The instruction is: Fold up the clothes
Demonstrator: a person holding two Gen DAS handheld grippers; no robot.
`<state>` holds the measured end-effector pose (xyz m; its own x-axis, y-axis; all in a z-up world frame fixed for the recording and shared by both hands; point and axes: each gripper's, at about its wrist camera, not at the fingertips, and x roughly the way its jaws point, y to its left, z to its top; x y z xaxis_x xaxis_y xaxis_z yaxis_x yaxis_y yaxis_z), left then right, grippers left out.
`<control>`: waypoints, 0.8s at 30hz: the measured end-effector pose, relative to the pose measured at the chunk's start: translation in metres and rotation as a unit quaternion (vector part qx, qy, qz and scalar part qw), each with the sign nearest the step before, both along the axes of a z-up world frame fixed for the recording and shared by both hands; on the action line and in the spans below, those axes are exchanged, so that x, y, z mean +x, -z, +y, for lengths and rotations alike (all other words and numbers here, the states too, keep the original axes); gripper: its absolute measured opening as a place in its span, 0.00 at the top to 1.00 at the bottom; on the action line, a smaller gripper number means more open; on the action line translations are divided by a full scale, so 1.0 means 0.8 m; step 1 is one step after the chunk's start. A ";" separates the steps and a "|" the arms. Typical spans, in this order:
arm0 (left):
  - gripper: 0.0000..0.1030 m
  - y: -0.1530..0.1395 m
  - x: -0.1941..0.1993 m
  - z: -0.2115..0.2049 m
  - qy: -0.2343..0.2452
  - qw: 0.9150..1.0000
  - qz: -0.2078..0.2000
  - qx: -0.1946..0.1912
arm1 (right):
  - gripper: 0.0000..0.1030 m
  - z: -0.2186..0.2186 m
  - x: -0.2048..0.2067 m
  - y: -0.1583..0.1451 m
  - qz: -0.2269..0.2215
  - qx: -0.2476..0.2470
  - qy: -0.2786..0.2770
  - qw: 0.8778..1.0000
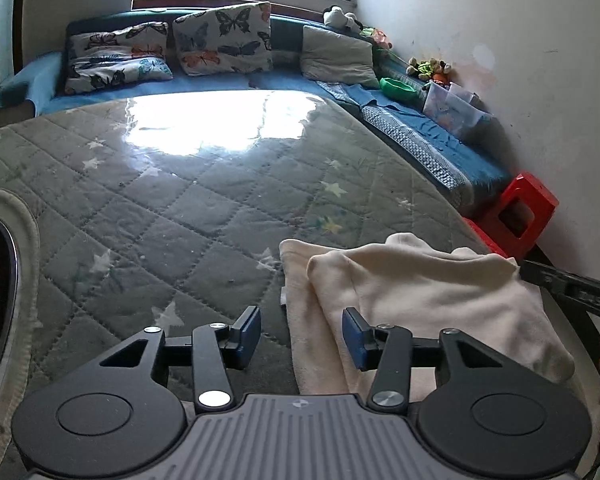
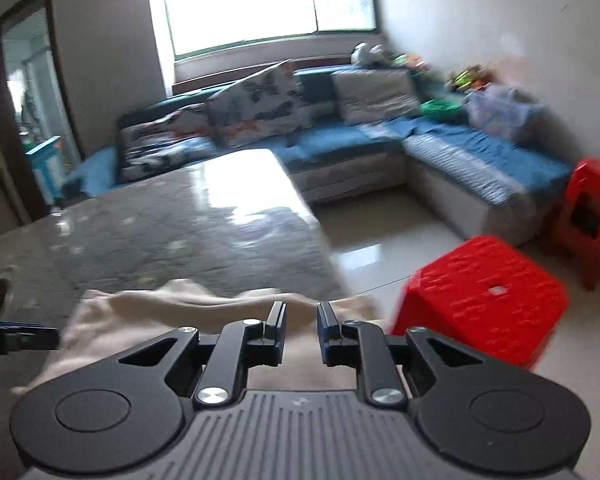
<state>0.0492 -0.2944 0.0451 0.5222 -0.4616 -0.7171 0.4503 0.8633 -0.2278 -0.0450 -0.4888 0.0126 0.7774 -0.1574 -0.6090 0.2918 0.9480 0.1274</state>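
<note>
A cream garment (image 1: 420,300) lies partly folded near the right front corner of the grey quilted table (image 1: 160,208). My left gripper (image 1: 302,338) is open just above the garment's left edge, with one finger over the bare table and the other over the cloth, and nothing is held. In the right wrist view, which is blurred, my right gripper (image 2: 302,320) hovers over the garment (image 2: 172,308) with its jaws a narrow gap apart and no cloth pinched. The right gripper (image 1: 572,288) also shows at the garment's far right side, and the left gripper (image 2: 16,338) shows at the left edge.
A round opening with a padded rim (image 1: 4,280) sits in the table at the left. Red plastic stools (image 2: 484,292) (image 1: 520,204) stand on the floor just past the table's right edge. A blue corner sofa (image 1: 228,84) with cushions and toys lines the back and right walls.
</note>
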 end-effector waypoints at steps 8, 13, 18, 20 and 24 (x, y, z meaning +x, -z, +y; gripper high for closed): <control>0.51 0.003 -0.019 -0.013 0.027 0.999 -0.025 0.026 | 0.84 0.019 0.024 0.006 0.009 -0.006 -0.020 1.000; 0.48 0.007 -0.025 -0.015 0.030 0.998 -0.034 0.036 | 0.84 0.027 0.031 0.010 0.016 -0.014 -0.024 0.999; 0.44 0.005 -0.030 -0.013 0.032 0.998 -0.040 0.038 | 0.72 0.039 0.030 0.013 0.023 -0.023 -0.033 0.999; 0.40 0.005 -0.032 -0.013 0.030 0.998 -0.040 0.041 | 0.69 0.047 0.017 0.013 0.024 -0.027 -0.041 0.998; 0.36 0.010 -0.036 -0.014 0.028 0.997 -0.041 0.050 | 0.57 0.065 -0.009 0.013 0.028 -0.035 -0.058 0.997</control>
